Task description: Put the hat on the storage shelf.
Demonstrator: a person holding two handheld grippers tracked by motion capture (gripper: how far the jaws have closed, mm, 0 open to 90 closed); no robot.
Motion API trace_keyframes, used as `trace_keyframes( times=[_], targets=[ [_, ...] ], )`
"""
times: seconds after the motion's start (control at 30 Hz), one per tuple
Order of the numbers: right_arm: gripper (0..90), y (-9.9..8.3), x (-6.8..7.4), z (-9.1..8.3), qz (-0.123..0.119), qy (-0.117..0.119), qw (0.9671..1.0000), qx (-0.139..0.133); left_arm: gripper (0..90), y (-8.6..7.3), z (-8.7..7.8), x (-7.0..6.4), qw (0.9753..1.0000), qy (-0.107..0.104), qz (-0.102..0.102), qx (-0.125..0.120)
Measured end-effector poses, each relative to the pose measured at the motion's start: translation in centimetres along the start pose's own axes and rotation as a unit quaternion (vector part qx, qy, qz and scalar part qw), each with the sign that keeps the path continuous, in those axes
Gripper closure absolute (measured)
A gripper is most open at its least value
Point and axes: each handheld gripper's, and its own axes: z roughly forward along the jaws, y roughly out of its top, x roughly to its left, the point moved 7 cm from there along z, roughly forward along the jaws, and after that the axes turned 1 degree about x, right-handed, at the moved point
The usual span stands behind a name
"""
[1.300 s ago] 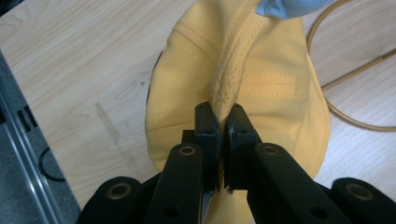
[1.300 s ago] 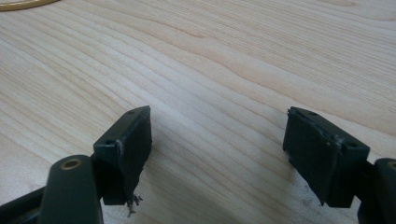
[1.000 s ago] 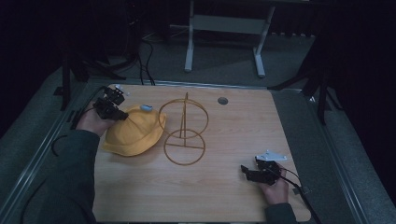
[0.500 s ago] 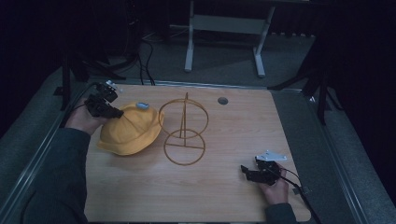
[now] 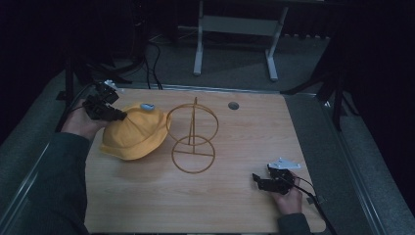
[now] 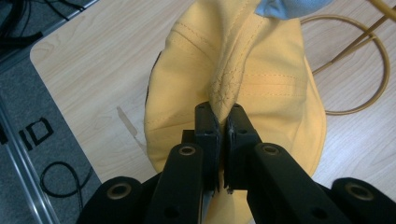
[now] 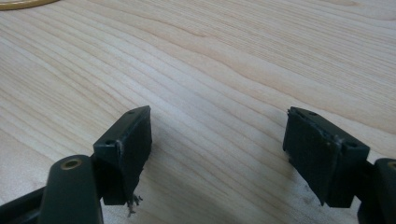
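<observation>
Wooden table [image 5: 220, 196], yellow hat [image 5: 133, 133], perhaps canvas

Dim room; grey floor [image 5: 235, 54], white metal stand [image 5: 235, 24], cables [image 5: 151, 54].

A light wooden table [image 5: 235, 196] bears a yellow hat [image 5: 132, 134] beside a gold wire stand [image 5: 192, 142].

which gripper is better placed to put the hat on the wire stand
Left. The left gripper is shut on the hat beside the stand; the right gripper sits open near the table's front edge.
</observation>
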Motion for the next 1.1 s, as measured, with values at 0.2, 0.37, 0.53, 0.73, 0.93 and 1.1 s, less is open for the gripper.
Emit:
trace_keyframes(
  times=[0.2, 0.37, 0.53, 0.73, 0.93, 1.1],
  targets=[
    [23.8, 0.0, 0.0, 0.0, 0.000, 0.000, 1.0000, 0.000, 86.1, 0.0, -0.2, -0.1, 1.0000, -0.002, 0.002, -0.004],
    [23.8, 0.0, 0.0, 0.0, 0.000, 0.000, 1.0000, 0.000, 86.2, -0.1, -0.5, -0.1, 0.9999, -0.008, 0.002, -0.010],
    [23.8, 0.0, 0.0, 0.0, 0.000, 0.000, 1.0000, 0.000, 86.1, -0.2, -1.0, 0.1, 0.9998, -0.011, -0.002, -0.018],
    [23.8, 0.0, 0.0, 0.0, 0.000, 0.000, 1.0000, 0.000, 86.2, -0.2, -1.5, 0.2, 0.9995, -0.017, -0.001, -0.027],
    [23.8, 0.0, 0.0, 0.0, 0.001, 0.000, 1.0000, 0.000, 86.2, -0.3, -2.0, 0.3, 0.9992, -0.021, 0.000, -0.035],
    [23.8, 0.0, 0.0, 0.0, 0.001, 0.000, 1.0000, 0.000, 86.2, -0.1, -2.3, 0.5, 0.9991, -0.015, 0.002, -0.039]
  ],
)
